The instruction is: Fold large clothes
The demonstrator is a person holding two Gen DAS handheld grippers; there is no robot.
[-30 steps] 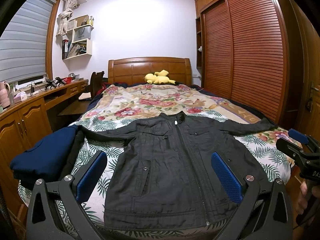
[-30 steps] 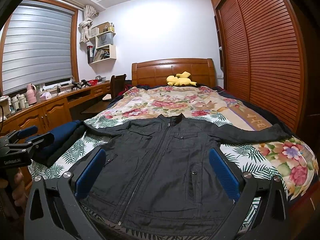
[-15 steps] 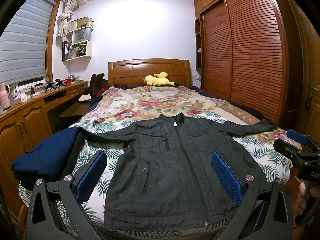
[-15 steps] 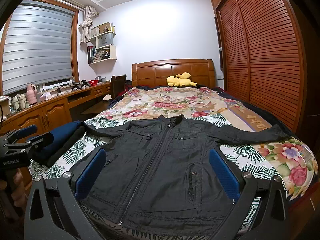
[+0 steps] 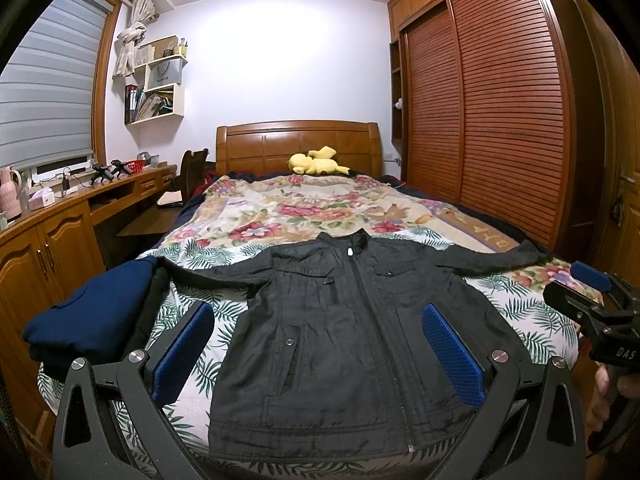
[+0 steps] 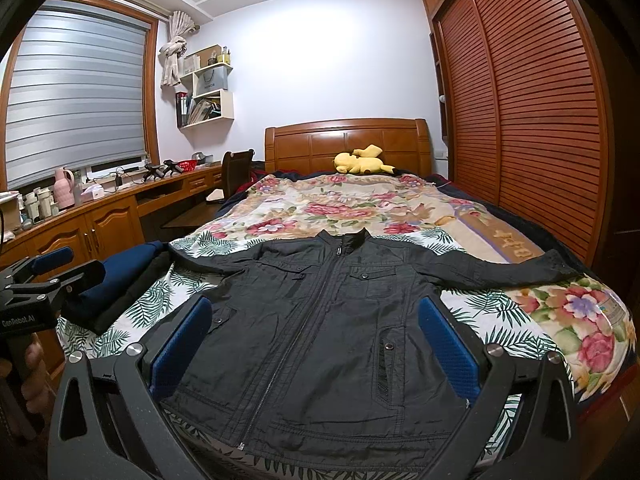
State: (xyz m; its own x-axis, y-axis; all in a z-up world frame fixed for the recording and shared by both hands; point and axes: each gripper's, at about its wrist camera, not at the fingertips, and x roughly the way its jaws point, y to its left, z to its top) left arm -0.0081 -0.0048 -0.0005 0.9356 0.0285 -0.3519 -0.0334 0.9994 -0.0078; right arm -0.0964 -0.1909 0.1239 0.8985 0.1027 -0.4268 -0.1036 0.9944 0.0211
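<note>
A black zip-up jacket [image 5: 344, 328] lies flat, front up, at the foot of the bed, sleeves spread to both sides; it also shows in the right wrist view [image 6: 324, 320]. My left gripper [image 5: 318, 354] is open and empty, held in front of and above the jacket's hem. My right gripper [image 6: 314, 350] is open and empty, likewise held before the hem. Each gripper shows at the edge of the other's view, the right gripper [image 5: 592, 296] and the left gripper [image 6: 52, 276].
A folded navy garment [image 5: 96, 308] lies at the bed's left corner over the left sleeve end. The floral bedspread [image 5: 304, 216] stretches to a wooden headboard with a yellow plush [image 5: 316, 162]. A wooden desk [image 5: 60, 232] runs along the left, a louvred wardrobe [image 5: 500, 120] along the right.
Both grippers have drawn back and risen slightly, so the jacket sits a little lower and farther in view. Both stay open and the jacket has not moved.
</note>
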